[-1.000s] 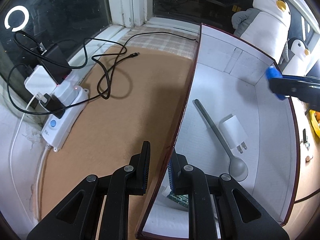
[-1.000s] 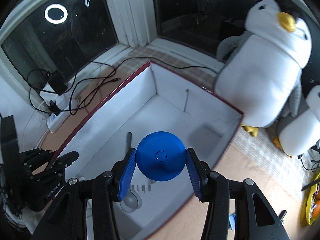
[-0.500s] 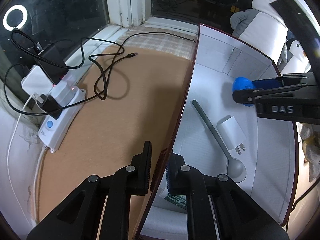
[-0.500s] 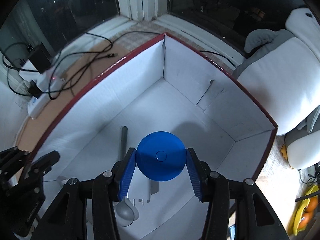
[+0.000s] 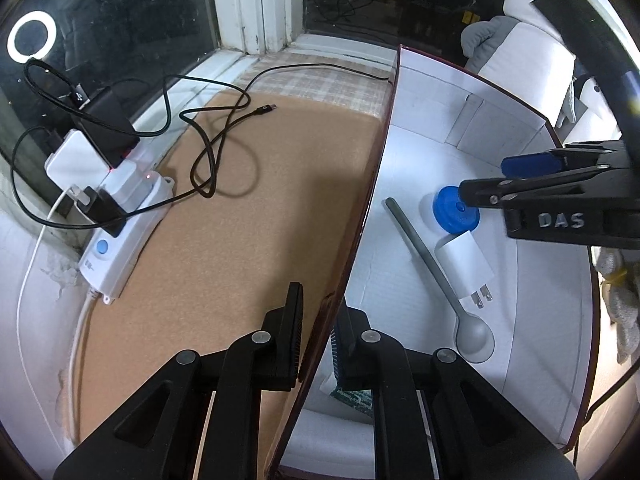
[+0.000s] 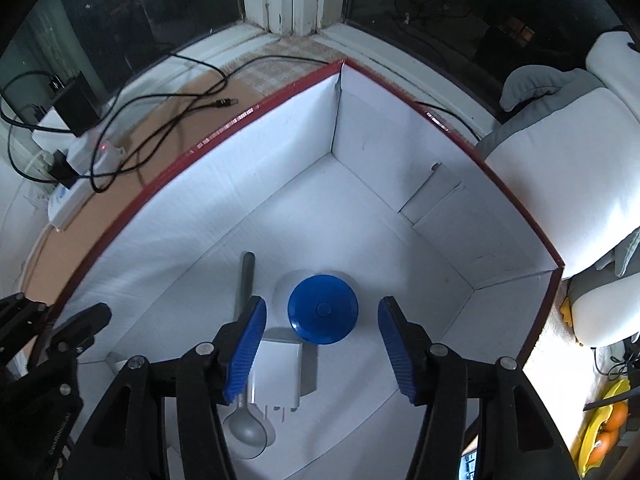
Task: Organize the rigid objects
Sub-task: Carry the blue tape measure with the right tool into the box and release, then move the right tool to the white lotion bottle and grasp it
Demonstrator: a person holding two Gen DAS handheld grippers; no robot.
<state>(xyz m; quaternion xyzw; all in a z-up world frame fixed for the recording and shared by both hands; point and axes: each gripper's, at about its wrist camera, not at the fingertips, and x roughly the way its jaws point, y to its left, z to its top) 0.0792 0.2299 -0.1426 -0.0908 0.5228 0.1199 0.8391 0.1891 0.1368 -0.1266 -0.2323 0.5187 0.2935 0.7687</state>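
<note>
A white box with a red rim (image 6: 224, 130) (image 5: 376, 168) holds a grey spoon (image 6: 246, 280) (image 5: 424, 256), a white plug adapter (image 6: 278, 372) (image 5: 466, 266) and a blue-lidded white container (image 6: 323, 309) (image 5: 454, 214). My right gripper (image 6: 322, 348) is open over the box, its jaws apart on either side of the blue lid and above it. It shows in the left wrist view (image 5: 492, 182) too. My left gripper (image 5: 318, 336) is shut on the box's left wall near the front corner.
A brown mat (image 5: 224, 248) lies left of the box with a black cable (image 5: 216, 160) and a white power strip (image 5: 120, 232) with plugs. Plush penguins (image 6: 560, 200) stand right of the box. Windows close the back. Oranges (image 6: 604, 436) lie at the far right.
My right gripper carried the blue-lidded container down into the box, opened and let it go beside the spoon and adapter. The left gripper has kept its hold on the box wall.
</note>
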